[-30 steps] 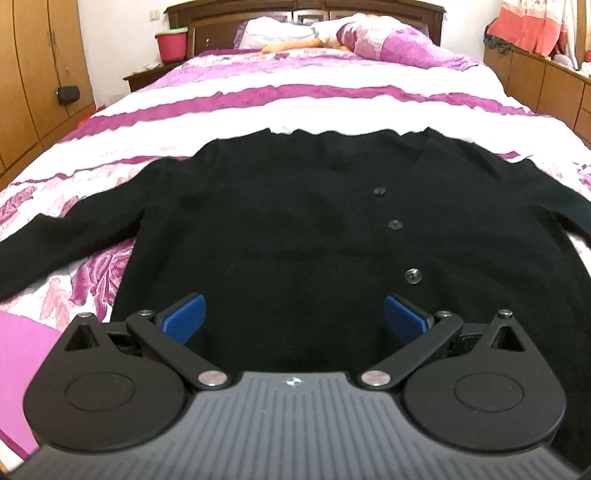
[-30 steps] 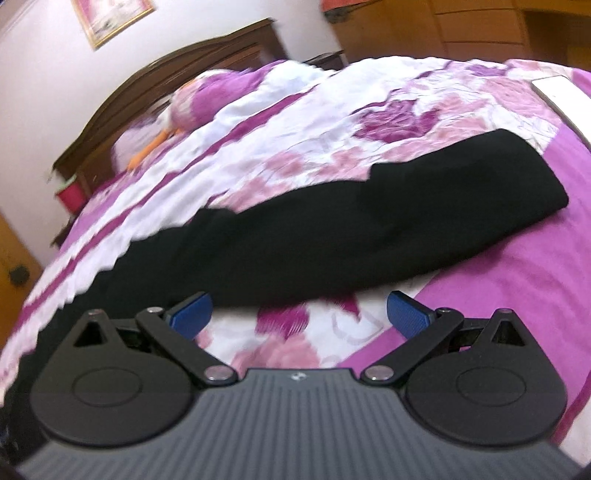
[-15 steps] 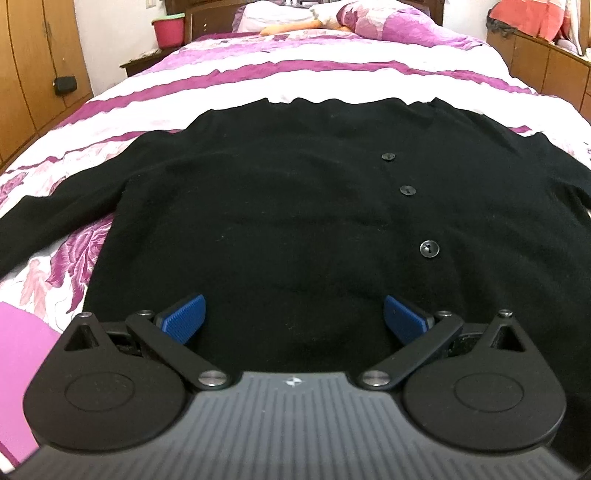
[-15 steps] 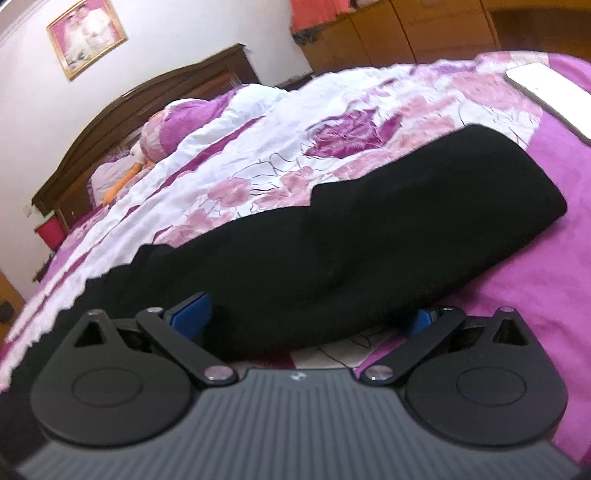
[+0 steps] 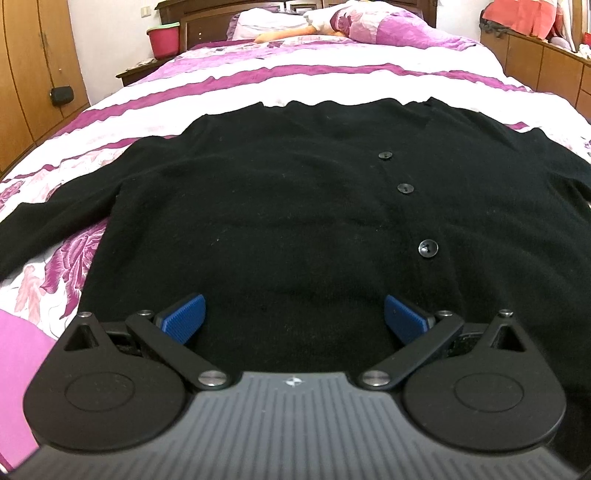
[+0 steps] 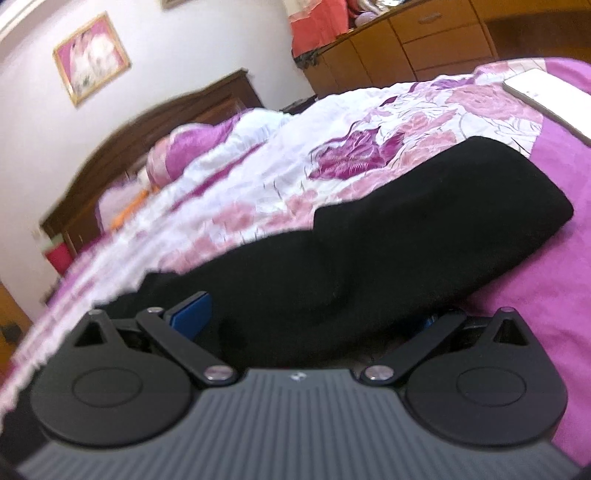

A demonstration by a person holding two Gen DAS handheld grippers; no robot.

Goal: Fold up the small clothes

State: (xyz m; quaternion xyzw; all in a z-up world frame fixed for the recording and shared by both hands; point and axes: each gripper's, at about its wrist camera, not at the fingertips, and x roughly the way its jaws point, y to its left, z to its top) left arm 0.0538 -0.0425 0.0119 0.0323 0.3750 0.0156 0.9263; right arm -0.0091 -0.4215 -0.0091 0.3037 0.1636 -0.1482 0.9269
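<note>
A soft, limp black knit cardigan (image 5: 295,206) lies flat on the bed (image 5: 332,81), both the left tool (image 5: 293,317) and right tool (image 6: 314,317) spread wide, the right straddling its sleeve (image 6: 424,236), likely the best hold.

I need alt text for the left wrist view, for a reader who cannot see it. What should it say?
A black cardigan lies spread flat, front up, on a bed with a purple and white floral bedspread; three black buttons run up its front. The open left gripper, with blue finger pads, sits low over the cardigan's near edge. A pillow and dark headboard lie beyond.
</note>
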